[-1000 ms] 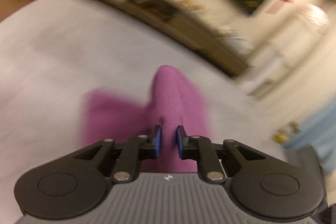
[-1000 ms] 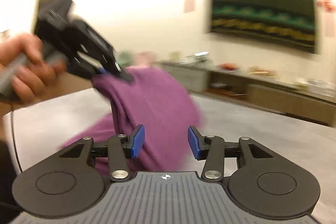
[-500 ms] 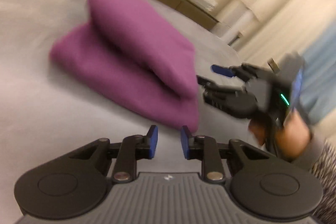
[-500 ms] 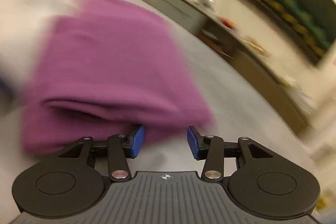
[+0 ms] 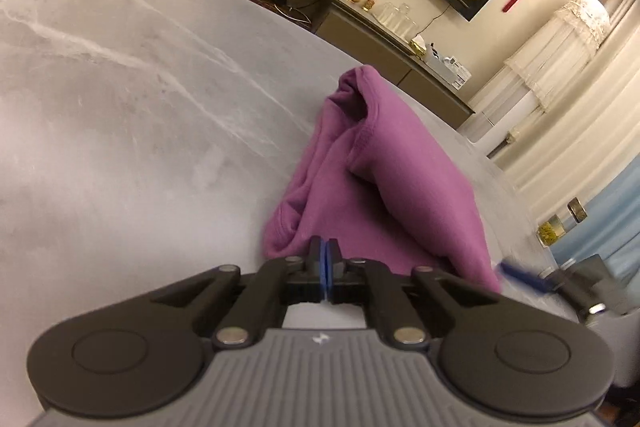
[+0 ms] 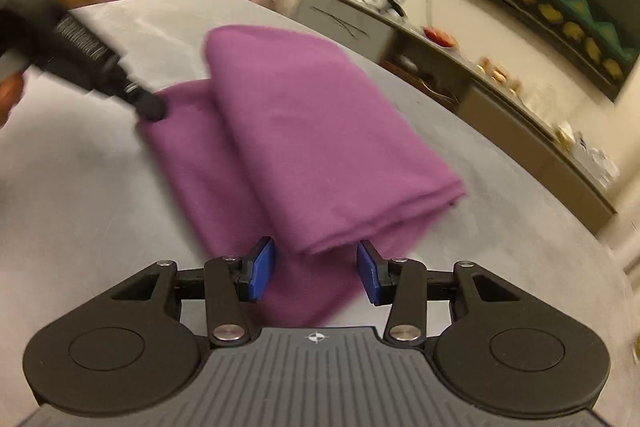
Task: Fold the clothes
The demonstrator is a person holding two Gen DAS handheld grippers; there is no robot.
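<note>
- The purple garment [image 6: 304, 131] is laid on the grey desk [image 5: 120, 99] directly ahead of both claws, doubled into a compact bundle with one layer stacked over another.
- The folding is judged largely complete; one loose hem is seen open at the far end.
- The left claw [image 5: 324, 265] is closed, pads together at the garment's near edge; whether cloth is pinched cannot be told.
- The right claw [image 6: 316, 269] is held wide apart, gripping nothing.
- A sideboard [image 5: 360, 7] and curtains [image 5: 560, 99] are seen beyond the desk.
</note>
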